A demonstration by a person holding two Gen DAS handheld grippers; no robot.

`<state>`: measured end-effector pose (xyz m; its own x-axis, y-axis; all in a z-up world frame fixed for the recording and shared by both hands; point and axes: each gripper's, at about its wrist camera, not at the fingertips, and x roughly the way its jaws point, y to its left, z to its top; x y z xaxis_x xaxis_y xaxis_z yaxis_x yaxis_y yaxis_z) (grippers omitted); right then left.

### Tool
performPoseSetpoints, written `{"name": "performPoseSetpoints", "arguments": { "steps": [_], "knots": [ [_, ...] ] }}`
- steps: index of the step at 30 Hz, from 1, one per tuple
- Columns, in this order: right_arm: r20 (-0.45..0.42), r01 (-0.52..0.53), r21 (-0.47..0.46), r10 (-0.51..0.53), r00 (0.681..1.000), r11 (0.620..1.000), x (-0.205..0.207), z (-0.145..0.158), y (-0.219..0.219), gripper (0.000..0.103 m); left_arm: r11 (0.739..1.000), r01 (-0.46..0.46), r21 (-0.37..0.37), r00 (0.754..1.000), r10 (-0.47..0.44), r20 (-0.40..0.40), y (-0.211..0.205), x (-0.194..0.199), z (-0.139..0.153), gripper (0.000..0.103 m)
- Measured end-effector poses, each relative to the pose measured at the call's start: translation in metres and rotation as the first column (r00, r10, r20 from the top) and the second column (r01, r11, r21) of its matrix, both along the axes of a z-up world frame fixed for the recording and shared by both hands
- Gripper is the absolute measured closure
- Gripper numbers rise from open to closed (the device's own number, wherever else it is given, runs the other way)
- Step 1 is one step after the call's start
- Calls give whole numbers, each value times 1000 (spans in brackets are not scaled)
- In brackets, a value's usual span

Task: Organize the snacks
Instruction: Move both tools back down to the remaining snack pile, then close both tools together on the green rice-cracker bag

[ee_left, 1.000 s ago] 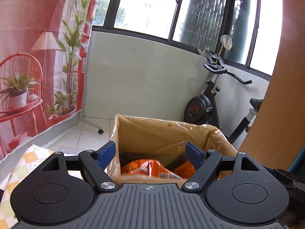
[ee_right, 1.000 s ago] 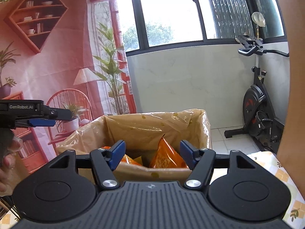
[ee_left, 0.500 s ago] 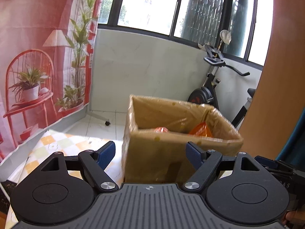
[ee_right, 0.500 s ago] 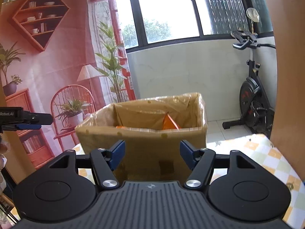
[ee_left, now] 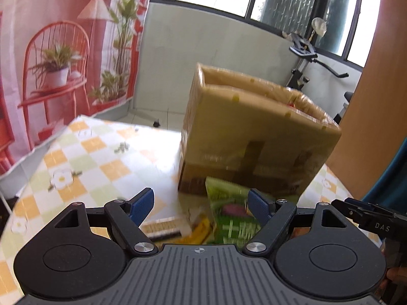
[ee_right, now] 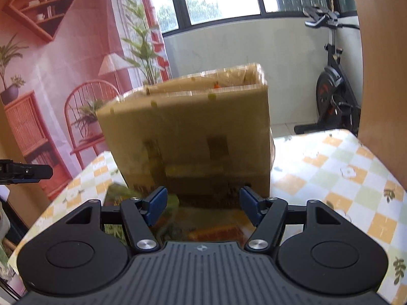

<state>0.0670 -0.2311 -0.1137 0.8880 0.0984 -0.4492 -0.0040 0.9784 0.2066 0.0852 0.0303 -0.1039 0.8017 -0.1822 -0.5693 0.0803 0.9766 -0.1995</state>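
Left wrist view: left tool [ee_left: 201, 204] spread, empty; box [ee_left: 254, 137] at centre on the checked worktop [ee_left: 84, 157]; green packet [ee_left: 231, 211] at lower centre, just before the box. Right wrist view: right tool [ee_right: 203, 204] spread, empty; box [ee_right: 188, 132] at centre; blurred packets [ee_right: 213, 231] at lower centre.

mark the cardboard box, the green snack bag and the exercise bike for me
cardboard box [ee_left: 254, 132]: left wrist view, on its near side wall.
green snack bag [ee_left: 229, 211]: left wrist view, on the bag's front, between the open blue fingers.
exercise bike [ee_right: 330, 94]: right wrist view, on the flywheel housing.
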Motion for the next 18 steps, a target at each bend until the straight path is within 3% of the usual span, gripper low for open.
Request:
{"name": "performPoseSetpoints", "arguments": {
  "steps": [5, 18],
  "knots": [
    [-40, -15, 6, 15, 999, 1000, -4, -15, 2, 36, 999, 33, -37, 999, -34, -29, -5, -4, -20, 21],
    [-119, -163, -12, 160, 980, 987, 2, -46, 44, 36, 992, 121, -30, 987, -124, -101, -15, -8, -60, 31]
  ]
}}
